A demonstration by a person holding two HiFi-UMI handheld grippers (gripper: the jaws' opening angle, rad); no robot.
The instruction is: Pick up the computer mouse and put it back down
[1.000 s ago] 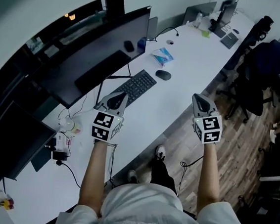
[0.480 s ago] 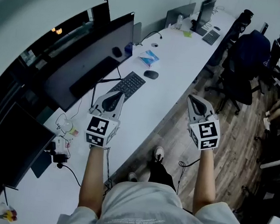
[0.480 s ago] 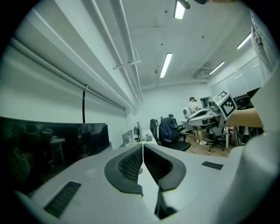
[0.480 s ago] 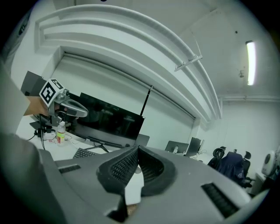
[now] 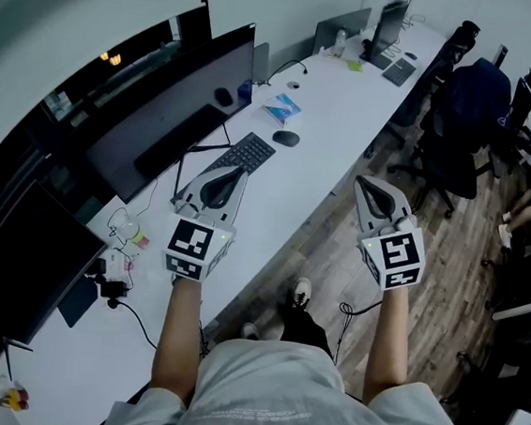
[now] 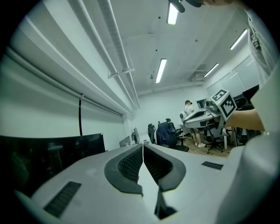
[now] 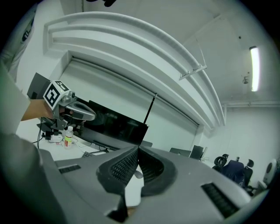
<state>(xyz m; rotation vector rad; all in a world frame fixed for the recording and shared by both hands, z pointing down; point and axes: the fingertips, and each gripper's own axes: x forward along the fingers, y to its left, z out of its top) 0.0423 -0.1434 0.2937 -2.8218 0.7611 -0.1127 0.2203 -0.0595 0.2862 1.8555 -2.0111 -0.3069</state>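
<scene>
Neither gripper view shows the computer mouse [image 5: 286, 138] clearly. Only the head view does, as a small dark rounded oval on the smooth white table [image 5: 324, 100]. It lies just beyond the far end of the black keyboard [image 5: 243, 155], about midway between the table's wall-side edge and the long edge nearest the person. The person's body hides part of that near edge, and the frame cuts off the table's near-left corner. The left hand-held gripper [image 5: 226, 176] hovers over the table inside the near long edge. It is clenched on nothing, and its dark ribbed pads [image 6: 129, 164] meet at the tips. The right hand-held gripper [image 5: 370, 183] hangs off the table, above plank flooring [image 5: 337, 252], likewise clenched and empty.
</scene>
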